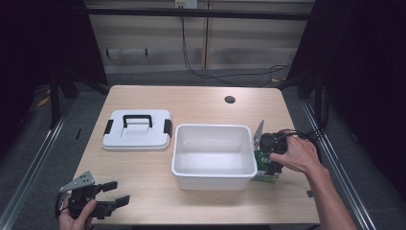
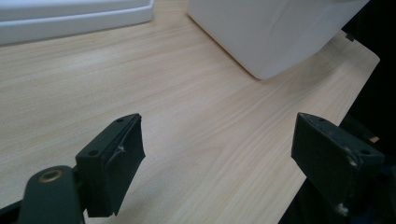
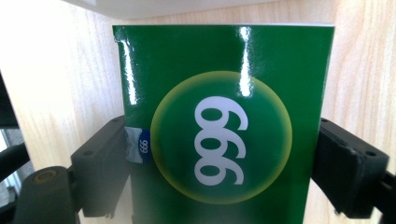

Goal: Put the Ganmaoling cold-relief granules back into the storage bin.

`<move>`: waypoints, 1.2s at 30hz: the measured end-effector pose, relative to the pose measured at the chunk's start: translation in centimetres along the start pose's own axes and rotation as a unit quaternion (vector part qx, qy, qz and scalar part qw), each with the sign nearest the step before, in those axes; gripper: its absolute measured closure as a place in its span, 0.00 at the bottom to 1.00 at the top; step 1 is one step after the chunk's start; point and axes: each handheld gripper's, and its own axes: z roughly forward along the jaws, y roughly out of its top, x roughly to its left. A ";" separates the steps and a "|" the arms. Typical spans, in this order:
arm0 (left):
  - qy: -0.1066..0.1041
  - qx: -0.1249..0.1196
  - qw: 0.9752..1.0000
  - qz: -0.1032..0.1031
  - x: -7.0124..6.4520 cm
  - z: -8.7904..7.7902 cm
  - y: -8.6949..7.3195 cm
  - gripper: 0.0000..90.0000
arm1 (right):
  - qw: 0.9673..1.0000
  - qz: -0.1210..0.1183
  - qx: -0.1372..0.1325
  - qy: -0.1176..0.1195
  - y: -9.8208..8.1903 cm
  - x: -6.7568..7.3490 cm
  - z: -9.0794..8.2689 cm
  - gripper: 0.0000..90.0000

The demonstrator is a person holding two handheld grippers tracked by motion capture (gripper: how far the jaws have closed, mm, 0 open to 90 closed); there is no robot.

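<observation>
A glossy green box (image 3: pixel 224 70) with white digits in a yellow-ringed circle stands on the table against the right outer wall of the white bin (image 1: pixel 213 127). My right gripper (image 3: pixel 222 158) is shut on it, one black pad against each side. In the high view the green box (image 1: pixel 265 168) shows under the person's hand, with my right gripper (image 1: pixel 266 165) pointing down at it. My left gripper (image 1: pixel 119 191) rests near the table's front left corner. Its jaws are open and nothing lies between them; in its own view my left gripper (image 2: pixel 217 149) frames bare wood.
A white lid (image 1: pixel 137 132) with a black handle and side clips lies flat left of the bin. The bin (image 2: pixel 280 32) and the lid (image 2: pixel 70 18) show ahead of the left gripper. A round cable hole (image 1: pixel 230 99) sits near the far edge. The bin's inside looks bare.
</observation>
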 end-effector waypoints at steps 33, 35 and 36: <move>0.001 -0.001 1.000 0.001 0.0 0.0 0.0 0.19 | 0.997 0.036 -0.056 -0.027 -2.6 1.2 -5.2 0.17; 0.000 0.000 1.000 0.000 0.0 0.0 0.0 0.19 | 0.997 0.036 -0.057 -0.027 -2.7 1.2 -5.3 0.17; 0.000 0.000 1.000 0.000 0.0 0.0 0.0 0.19 | 0.997 0.040 -0.062 -0.032 -3.0 1.3 -5.6 0.17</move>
